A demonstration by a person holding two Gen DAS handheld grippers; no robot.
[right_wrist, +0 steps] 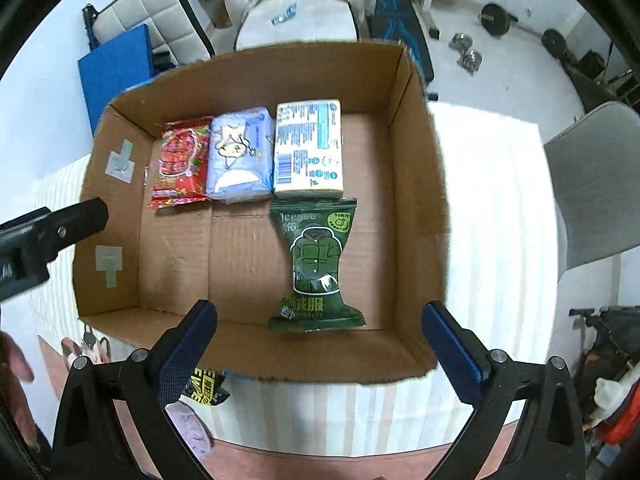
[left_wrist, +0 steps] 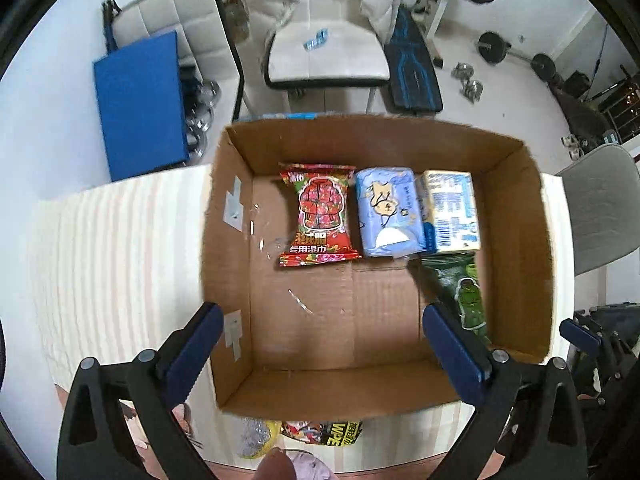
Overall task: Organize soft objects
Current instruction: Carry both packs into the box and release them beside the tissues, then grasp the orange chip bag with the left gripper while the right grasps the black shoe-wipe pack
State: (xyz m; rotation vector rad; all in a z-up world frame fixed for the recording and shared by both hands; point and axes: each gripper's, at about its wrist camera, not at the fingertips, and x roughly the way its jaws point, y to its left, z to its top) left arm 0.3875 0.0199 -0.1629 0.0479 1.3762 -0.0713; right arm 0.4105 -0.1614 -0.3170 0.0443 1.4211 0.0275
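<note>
Left wrist view: left claw [left_wrist: 320,344] spread wide above the box [left_wrist: 232,264], pointing steeply down, nothing between the blue pads [left_wrist: 196,348] and nothing touched. Right pad overlapping the green pack [left_wrist: 466,296] in the picture only (no contact visible). Along the box's far wall, a row of three: red pack [left_wrist: 318,216], blue pack [left_wrist: 390,212], pale pack [left_wrist: 452,210], packed side by side. Green pack lying just this side of the pale one, by the right wall. Box standing on a striped cloth [left_wrist: 120,248]. Near the bottom edge, outside the box, a yellow-and-black pack [left_wrist: 332,436] and a silvery pack [left_wrist: 256,438], both partly hidden.

Right wrist view: right claw [right_wrist: 320,340] likewise opened wide and empty, hanging over the near wall of the box [right_wrist: 304,356], pads clear of everything. Green pack [right_wrist: 316,264] flat on the box floor, lengthwise, its far end touching or nearly touching the pale pack [right_wrist: 310,146]. Blue pack [right_wrist: 240,158] and red pack [right_wrist: 180,164] next in the row leftward. Left half of the floor bare cardboard. Part of the other tool [right_wrist: 52,232] poking in from the left edge, over the box's left wall. Yellow-and-black pack [right_wrist: 204,390] peeking out behind the left pad.
</note>
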